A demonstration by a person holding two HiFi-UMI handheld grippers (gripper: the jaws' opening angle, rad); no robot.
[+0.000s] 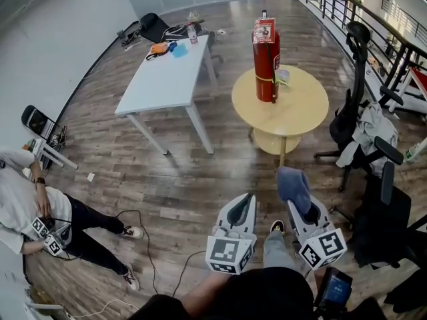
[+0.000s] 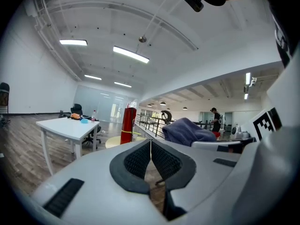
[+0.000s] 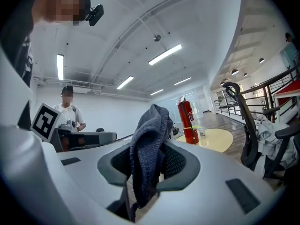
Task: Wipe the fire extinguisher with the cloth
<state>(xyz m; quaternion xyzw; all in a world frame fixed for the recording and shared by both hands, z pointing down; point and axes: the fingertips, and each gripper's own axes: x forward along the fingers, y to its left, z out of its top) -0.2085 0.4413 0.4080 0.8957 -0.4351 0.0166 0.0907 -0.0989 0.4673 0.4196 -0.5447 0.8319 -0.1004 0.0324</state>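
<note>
Close to the body: right gripper (image 3: 153, 146) clamps the grey-blue cloth (image 3: 149, 144), left gripper (image 2: 151, 148) closed on nothing. Well ahead, the fire extinguisher (image 1: 265, 59) stands upright on the round table (image 1: 307, 109), apart from both. Wiping looks not yet begun.

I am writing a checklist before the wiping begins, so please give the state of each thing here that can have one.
Red metal fire extinguisher: upright on round yellow table, untouched.
Blue-grey knitted cloth: bunched, clamped between jaws.
Left gripper: shut, empty.
Right gripper: shut on the cloth.
Clear cup: upright beside the extinguisher.
</note>
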